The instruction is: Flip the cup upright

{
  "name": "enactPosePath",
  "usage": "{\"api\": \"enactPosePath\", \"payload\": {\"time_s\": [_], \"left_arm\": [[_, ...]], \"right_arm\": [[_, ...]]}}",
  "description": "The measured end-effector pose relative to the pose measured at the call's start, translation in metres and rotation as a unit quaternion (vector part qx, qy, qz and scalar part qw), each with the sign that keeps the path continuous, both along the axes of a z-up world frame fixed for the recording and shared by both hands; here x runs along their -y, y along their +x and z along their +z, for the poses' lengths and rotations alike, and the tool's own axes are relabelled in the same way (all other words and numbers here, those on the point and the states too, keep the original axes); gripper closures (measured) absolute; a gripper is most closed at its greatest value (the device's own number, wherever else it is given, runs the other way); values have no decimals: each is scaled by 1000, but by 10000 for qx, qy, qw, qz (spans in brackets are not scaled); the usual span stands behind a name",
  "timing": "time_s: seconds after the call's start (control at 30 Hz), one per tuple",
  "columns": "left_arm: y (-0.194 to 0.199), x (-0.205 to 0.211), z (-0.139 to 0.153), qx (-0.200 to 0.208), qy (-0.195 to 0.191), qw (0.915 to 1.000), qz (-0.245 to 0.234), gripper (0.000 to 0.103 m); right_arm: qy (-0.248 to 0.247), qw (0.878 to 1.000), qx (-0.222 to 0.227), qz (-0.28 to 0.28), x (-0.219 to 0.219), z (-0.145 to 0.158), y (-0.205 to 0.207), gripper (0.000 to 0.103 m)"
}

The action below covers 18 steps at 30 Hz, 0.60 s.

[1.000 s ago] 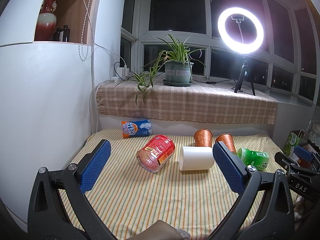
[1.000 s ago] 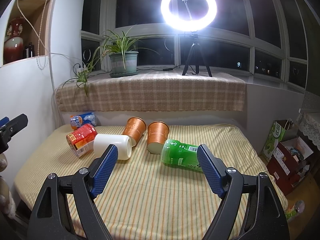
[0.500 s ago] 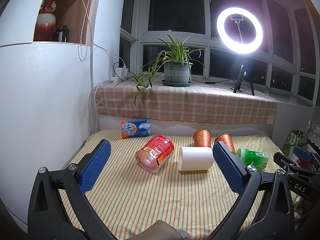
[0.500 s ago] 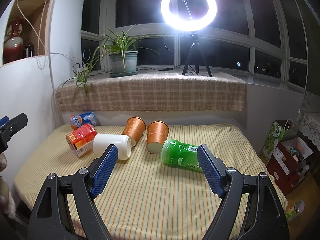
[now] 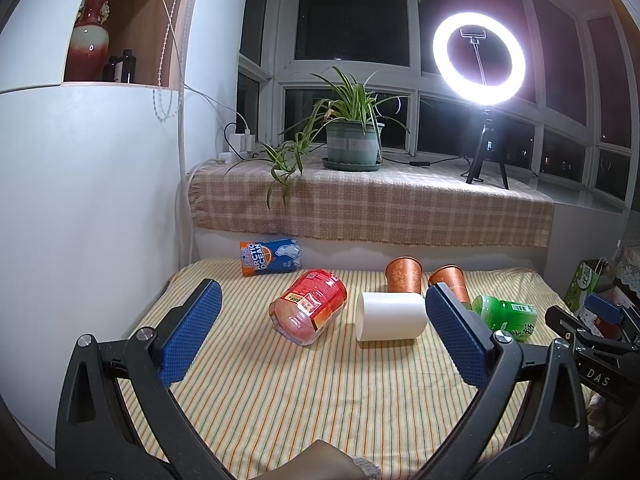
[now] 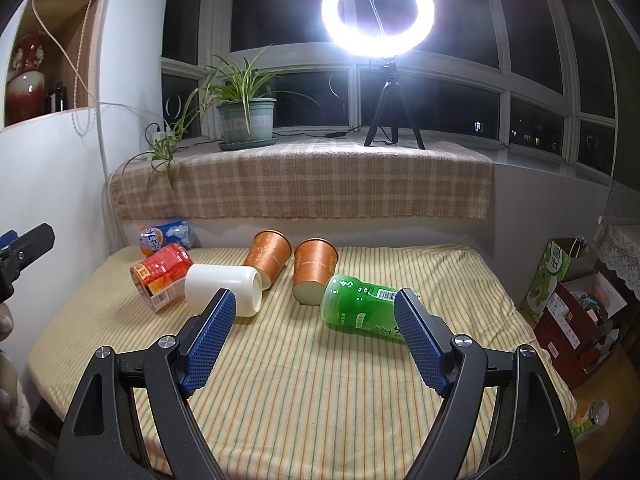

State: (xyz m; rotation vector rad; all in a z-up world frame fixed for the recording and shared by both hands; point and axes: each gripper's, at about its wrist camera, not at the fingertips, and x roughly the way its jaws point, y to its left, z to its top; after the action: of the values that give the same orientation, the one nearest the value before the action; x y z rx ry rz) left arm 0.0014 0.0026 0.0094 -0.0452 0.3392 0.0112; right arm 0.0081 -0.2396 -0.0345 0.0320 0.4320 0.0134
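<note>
Both grippers hover wide open and empty over the striped cloth (image 6: 320, 400), the left gripper (image 5: 320, 336) facing the white cup (image 5: 391, 316), the right gripper (image 6: 314, 340) nearer the green bottle (image 6: 360, 308). The white cup lies toppled beside two copper cups (image 6: 292, 264), apparently tipped too, so none is upright yet.

Frame centre: white cup (image 5: 391, 315) on its side, striped cloth (image 5: 304, 392); left gripper (image 5: 320, 336) spread wide, lower frame.
</note>
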Motion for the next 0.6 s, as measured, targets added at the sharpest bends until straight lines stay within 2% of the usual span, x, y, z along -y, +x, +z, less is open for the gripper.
{"api": "enactPosePath", "payload": {"time_s": [0.47,0.6], "left_arm": [[0,4,-1,-20,9,10000,-13,0],[5,5,-10,-91,16,10000,7,0]], "right_arm": [[-64,9999,-134,48,-2,-6,9,22],[-66,9997,-217,99,-4,-8,17,22]]}}
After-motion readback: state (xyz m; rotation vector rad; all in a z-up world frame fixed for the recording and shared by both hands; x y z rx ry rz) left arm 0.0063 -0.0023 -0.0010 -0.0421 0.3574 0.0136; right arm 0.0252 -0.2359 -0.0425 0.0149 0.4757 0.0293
